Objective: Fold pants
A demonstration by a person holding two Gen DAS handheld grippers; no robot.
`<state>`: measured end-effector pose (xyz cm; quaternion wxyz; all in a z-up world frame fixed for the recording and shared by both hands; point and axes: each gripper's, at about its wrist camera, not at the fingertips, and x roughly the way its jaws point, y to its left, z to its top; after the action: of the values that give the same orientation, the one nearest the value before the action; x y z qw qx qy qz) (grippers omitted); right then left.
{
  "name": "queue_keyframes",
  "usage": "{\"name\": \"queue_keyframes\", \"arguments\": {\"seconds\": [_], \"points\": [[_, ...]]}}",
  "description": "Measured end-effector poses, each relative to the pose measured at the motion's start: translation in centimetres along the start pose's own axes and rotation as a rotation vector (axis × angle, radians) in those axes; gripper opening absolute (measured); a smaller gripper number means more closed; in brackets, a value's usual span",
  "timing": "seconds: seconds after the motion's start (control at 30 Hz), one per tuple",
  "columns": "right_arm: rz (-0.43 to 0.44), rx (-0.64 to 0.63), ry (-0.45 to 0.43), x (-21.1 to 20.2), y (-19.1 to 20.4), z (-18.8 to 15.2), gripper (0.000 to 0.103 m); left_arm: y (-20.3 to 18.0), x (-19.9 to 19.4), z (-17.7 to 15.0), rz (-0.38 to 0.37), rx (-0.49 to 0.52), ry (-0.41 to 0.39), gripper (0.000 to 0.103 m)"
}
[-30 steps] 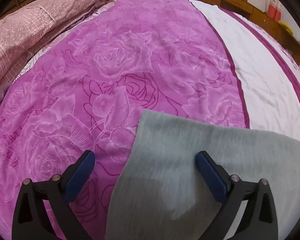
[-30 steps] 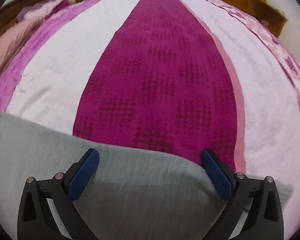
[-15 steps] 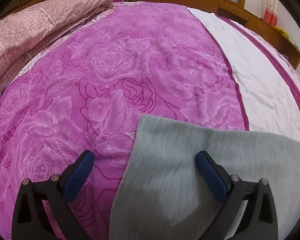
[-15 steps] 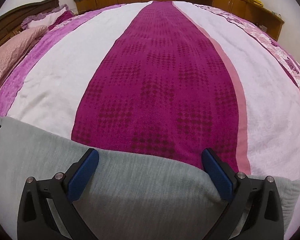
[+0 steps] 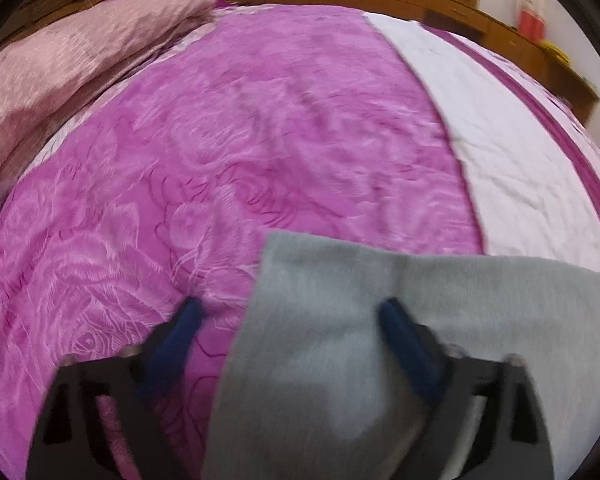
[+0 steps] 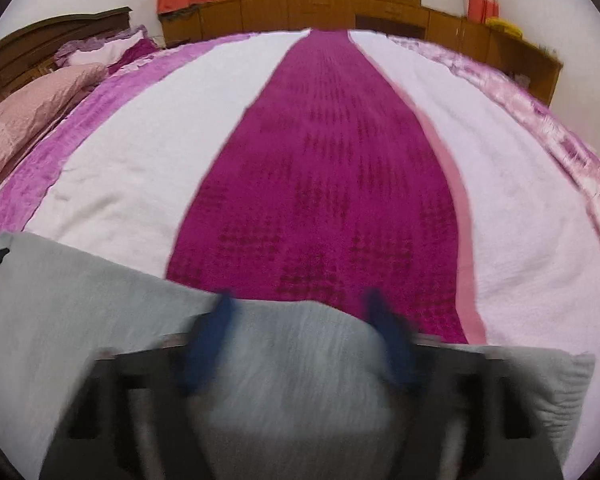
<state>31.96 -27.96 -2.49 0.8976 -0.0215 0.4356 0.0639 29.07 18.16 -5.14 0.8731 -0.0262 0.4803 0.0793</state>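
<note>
Closing both grippers, left (image 5: 288,320) and right (image 6: 296,312), on the grey pants (image 5: 340,340), neither yet clamped; next, lift the far edge evenly.

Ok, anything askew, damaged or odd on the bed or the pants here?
Nothing stands out. The grey pants lie flat on the bedspread, edges straight, no bunching or damage visible. Both the left gripper and right gripper are closing over the cloth. Motion blur hides fine detail.
</note>
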Motion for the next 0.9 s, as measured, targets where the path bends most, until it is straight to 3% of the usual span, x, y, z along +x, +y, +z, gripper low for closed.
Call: {"name": "queue_keyframes", "arguments": {"seconds": [0.07, 0.13, 0.2, 0.33, 0.47, 0.63, 0.9], "points": [[0.007, -0.017, 0.014, -0.6, 0.5, 0.1, 0.009, -0.7, -1.1, 0.2, 0.003, 0.057, 0.006, 0.053], [0.013, -0.015, 0.017, -1.1, 0.5, 0.1, 0.002, -0.8, -1.7, 0.4, 0.017, 0.065, 0.011, 0.022], [0.041, 0.013, 0.015, -2.0, 0.2, 0.3, 0.000, -0.1, -2.5, 0.7, 0.010, 0.029, 0.018, 0.004], [0.093, 0.029, -0.068, -6.5, 0.3, 0.4, 0.000, 1.6, -4.5, 1.5, -0.051, -0.045, 0.002, 0.004], [0.127, 0.010, -0.103, -10.5, 0.6, 0.1, 0.000, 1.0, -8.5, 1.8, -0.054, 0.016, -0.082, 0.003], [0.156, 0.012, -0.150, -14.9, 1.1, -1.9, 0.000, 0.6, -11.5, 1.7, -0.044, 0.077, -0.130, 0.003], [0.180, 0.028, -0.154, -19.8, 1.5, -6.4, 0.000, 1.0, -16.5, -1.1, -0.046, 0.116, -0.215, 0.003]]}}
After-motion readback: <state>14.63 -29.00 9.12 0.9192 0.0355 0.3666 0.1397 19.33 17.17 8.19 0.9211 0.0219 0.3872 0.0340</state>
